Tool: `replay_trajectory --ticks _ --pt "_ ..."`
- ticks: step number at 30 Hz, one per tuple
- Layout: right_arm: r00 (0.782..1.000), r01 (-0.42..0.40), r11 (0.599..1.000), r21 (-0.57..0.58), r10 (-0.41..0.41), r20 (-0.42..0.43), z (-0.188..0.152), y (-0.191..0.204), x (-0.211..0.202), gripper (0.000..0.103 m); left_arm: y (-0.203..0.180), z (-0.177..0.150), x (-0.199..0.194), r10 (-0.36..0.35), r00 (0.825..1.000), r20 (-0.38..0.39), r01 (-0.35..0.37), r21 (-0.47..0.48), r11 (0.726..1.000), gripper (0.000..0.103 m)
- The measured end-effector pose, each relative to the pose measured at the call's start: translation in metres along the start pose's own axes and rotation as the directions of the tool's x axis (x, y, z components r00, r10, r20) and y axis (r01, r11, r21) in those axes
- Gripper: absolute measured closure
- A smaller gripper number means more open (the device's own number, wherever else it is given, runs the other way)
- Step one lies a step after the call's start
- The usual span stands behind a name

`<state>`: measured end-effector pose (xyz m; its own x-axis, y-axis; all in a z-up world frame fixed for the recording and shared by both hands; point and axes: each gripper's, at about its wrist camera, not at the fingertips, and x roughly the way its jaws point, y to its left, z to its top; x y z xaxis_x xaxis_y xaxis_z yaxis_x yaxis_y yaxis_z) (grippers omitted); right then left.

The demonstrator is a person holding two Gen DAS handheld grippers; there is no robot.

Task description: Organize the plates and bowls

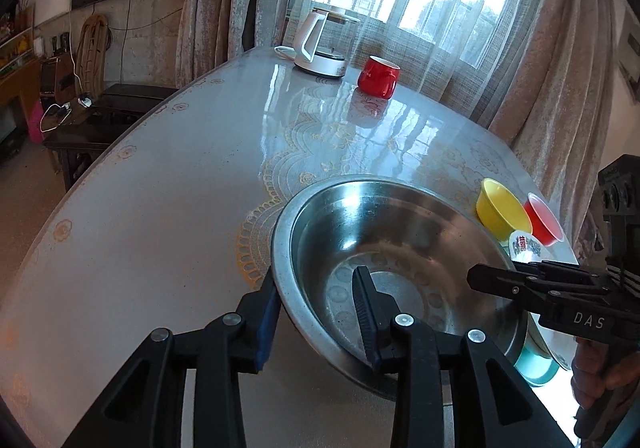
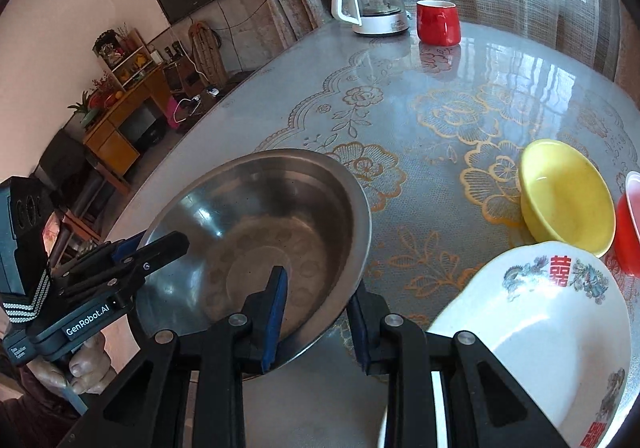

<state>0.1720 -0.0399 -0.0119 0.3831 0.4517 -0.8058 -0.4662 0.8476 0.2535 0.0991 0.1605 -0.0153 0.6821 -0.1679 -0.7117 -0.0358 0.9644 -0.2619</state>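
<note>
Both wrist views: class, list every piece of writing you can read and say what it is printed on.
"DAS": on the right gripper.
"GenRobot.AI": on the left gripper; the small label below it is too blurred to read.
"囍", in red: inside the white porcelain bowl; the red characters at its near rim are cut off and unreadable.

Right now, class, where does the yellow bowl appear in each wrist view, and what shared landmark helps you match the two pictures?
Left wrist view: the yellow bowl sits at the right, just past the steel basin's far rim, beside the red cup.
Right wrist view: the yellow bowl sits at the right, behind the white patterned bowl.
Shared landmark: the red mug beside the white kettle.
</note>
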Motion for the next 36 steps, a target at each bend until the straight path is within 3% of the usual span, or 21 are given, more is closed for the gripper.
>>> replay_trajectory --ticks 8,23,30,36 --pt "1.0 -0.024 1.0 -0.01 0.024 -0.015 -0.023 0.01 -0.001 0.074 -0.002 -0.028 -0.016 0.019 1.0 -0.014 -0.019 0.009 1.0 0.068" --pt "0.999 0.039 0.997 -0.072 -0.041 -0.024 -0.049 0.019 -0.005 0.073 -0.005 -0.048 -0.023 0.044 0.999 -0.017 -0.044 0.015 0.999 0.068" --pt "0.996 0.079 0.993 -0.092 -0.076 0.035 -0.053 0.02 -0.02 0.069 0.001 -0.047 -0.033 0.083 0.996 0.014 -0.083 -0.015 0.996 0.064" --pt "0.989 0.019 0.997 -0.069 -0.008 0.146 -0.054 0.013 -0.047 0.068 -0.011 -0.04 -0.041 0.119 0.992 0.052 -0.119 0.001 0.993 0.055"
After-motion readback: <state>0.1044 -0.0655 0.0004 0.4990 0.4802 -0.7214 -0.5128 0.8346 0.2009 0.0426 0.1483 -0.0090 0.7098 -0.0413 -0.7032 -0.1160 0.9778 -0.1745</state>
